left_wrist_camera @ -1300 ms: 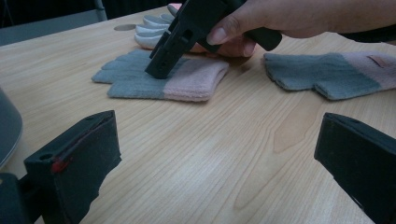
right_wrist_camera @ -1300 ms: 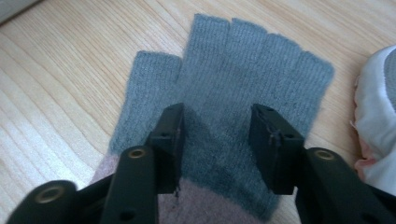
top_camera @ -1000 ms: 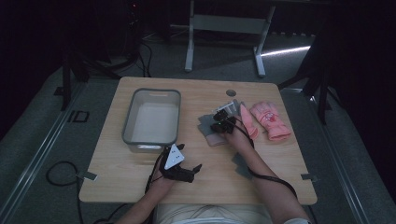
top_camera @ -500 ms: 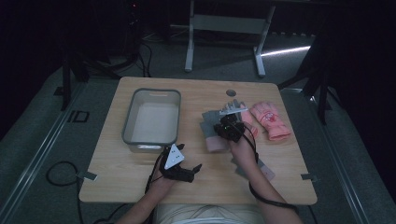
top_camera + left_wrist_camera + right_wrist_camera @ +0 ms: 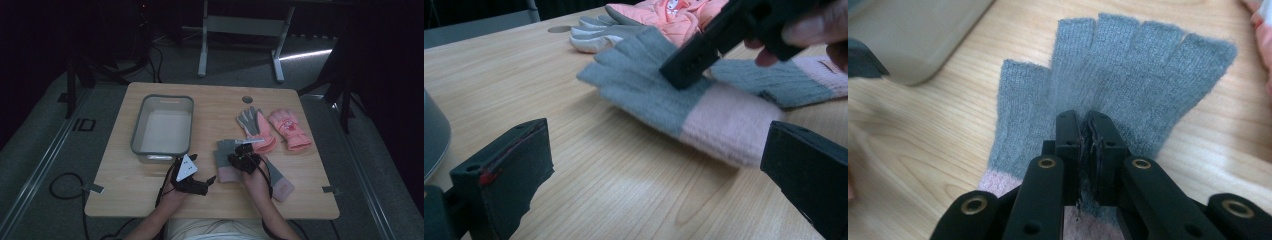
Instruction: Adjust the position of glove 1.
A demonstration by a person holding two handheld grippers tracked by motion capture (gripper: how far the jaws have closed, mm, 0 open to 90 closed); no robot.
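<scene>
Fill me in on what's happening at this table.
A person works two handheld grippers at a wooden table. The right gripper is shut on the knit of a grey fingerless glove with a pink cuff, which lies flat near the front edge. The left gripper rests open beside it, holding nothing. A grey bin and more gloves lie farther back.
</scene>
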